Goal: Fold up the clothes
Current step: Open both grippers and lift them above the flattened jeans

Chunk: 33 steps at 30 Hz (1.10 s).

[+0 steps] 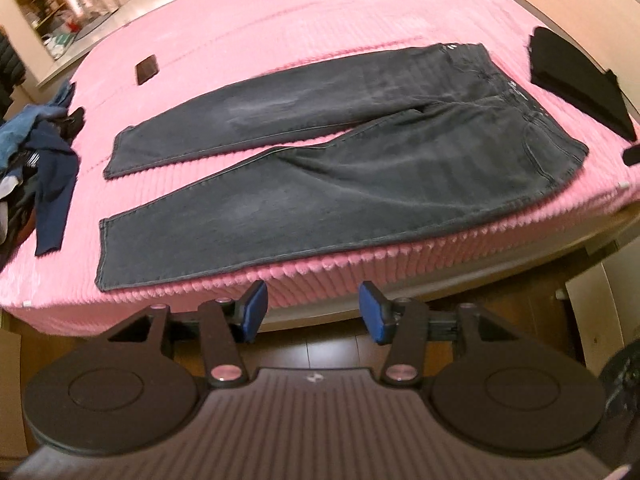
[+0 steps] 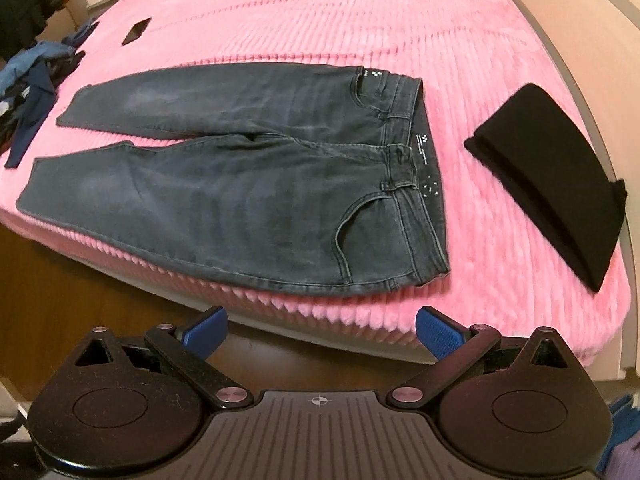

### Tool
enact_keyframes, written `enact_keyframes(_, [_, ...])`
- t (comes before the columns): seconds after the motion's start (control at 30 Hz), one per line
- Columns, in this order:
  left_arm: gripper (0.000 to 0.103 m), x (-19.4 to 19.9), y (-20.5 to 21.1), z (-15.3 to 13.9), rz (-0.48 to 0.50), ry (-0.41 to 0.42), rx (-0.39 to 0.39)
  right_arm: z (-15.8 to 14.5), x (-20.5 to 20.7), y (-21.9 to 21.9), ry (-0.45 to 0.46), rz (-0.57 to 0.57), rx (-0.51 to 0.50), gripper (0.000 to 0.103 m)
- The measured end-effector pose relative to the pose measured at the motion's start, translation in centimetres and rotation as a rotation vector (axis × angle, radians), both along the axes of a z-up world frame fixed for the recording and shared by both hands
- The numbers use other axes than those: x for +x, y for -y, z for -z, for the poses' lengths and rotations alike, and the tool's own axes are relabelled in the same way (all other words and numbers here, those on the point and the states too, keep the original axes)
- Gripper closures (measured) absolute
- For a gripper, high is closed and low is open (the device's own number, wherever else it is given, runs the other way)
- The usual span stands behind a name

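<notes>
Both tongs, left and right, hung wide and held nothing, just off the bed. The jeans lay flat near its edge. They looked thick and floppy; the waistband seemed best to grab.

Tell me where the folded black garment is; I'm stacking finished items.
The folded black garment lies at the right of both views, on the pink bedspread beyond the jeans' waistband.

no legible text; only tiny unreadable white marks on the jeans waistband
</notes>
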<state>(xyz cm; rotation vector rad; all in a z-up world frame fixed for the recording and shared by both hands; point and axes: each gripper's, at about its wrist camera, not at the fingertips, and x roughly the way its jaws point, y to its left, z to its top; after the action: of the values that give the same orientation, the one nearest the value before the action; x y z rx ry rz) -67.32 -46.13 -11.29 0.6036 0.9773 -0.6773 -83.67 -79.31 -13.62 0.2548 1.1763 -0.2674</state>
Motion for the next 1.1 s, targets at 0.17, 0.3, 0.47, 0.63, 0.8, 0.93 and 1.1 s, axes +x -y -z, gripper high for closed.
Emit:
enact_keyframes(0.17, [0.054, 0.1, -0.4, -0.4, 0.019, 0.010, -0.011, -0.4, 0.4, -1.2, 0.007, -0.002, 0.006, 0.001])
enact_keyframes(0.3, [0.054, 0.5, -1.0, -0.4, 0.006, 0.011, -0.012, -0.3, 0.9, -2.1, 0.000, -0.011, 0.015, 0.001])
enact_keyframes(0.47, [0.054, 1.1, -1.8, -0.3, -0.009, 0.013, -0.014, 0.1, 1.7, -2.8, -0.007, -0.028, 0.012, 0.001])
enact_keyframes(0.63, [0.053, 1.6, -2.9, -0.2, -0.037, 0.015, -0.009, 0.5, 2.6, -3.4, -0.015, -0.055, 0.014, 0.001])
enact_keyframes(0.8, [0.035, 1.9, -4.5, -0.1, -0.092, 0.040, 0.008, 1.1, 3.5, -4.9, -0.030, -0.097, 0.022, 0.001])
enact_keyframes(0.93, [0.025, 2.4, -5.9, -0.1, -0.145, 0.041, 0.010, 1.3, 4.5, -6.1, -0.033, -0.144, 0.025, 0.001])
enact_keyframes(1.1, [0.020, 2.2, -7.6, -0.1, -0.204, 0.048, 0.023, 1.3, 5.7, -7.7, -0.022, -0.210, 0.022, 0.001])
